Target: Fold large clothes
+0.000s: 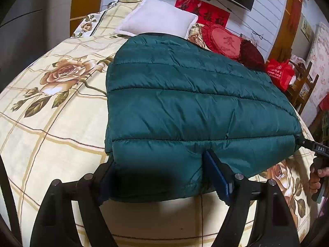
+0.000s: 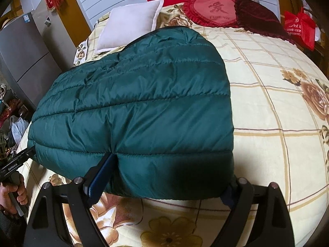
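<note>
Both views are evenly and fairly brightly lit by soft, diffuse light, with no glare. A dark shadow lies on the near edge of the green jacket (image 1: 185,94), between the gripper fingers. Fisheye distortion bows the bed (image 2: 277,123) and walls strongly, and the corners are black. Focus is sharp centrally and softer toward the edges.

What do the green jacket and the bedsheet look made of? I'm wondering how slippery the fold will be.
Green jacket: looks like thin, smooth synthetic shell, likely nylon or polyester, over puffy filling; slight sheen, fine crinkles, stitched horizontal quilting lines. Probably slippery. Bedsheet: looks like matte woven fabric, perhaps cotton; no shine, printed grid and roses lie flat. Exact fibre can't be told.
</note>
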`<state>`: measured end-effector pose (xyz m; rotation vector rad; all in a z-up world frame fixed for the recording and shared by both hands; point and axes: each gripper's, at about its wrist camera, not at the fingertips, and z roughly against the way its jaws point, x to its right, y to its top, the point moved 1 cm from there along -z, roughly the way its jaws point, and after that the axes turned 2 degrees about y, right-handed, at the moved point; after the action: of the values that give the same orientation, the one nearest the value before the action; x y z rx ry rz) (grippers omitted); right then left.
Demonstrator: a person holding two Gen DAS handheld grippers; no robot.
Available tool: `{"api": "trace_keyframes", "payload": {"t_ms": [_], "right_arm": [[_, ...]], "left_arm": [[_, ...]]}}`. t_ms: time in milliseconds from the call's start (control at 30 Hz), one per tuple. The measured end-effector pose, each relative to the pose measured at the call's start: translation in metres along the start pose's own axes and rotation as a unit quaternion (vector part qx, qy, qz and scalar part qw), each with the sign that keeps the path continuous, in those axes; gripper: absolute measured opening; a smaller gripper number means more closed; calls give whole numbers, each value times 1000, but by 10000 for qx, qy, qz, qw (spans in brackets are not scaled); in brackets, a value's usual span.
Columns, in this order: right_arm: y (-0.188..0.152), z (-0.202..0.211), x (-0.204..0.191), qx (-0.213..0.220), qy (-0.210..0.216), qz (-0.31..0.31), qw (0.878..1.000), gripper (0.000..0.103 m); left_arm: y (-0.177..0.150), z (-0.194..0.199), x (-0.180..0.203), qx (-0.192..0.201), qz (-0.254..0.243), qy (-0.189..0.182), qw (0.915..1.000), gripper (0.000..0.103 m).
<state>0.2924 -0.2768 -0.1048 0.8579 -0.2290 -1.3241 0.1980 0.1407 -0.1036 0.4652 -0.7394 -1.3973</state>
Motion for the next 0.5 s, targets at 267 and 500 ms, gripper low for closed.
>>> {"api": "trace_keyframes", "payload": {"t_ms": [267,500], "right_arm": [[0,-1,-1,-24,-43,48,10000,94],[1,-1,-5,-79,-85,65,9999,95]], "left_arm": [[-1,-1,2,-1,65,-15,10000,55],[-1,-7,6,-138,-17,-57,9999,56]]}}
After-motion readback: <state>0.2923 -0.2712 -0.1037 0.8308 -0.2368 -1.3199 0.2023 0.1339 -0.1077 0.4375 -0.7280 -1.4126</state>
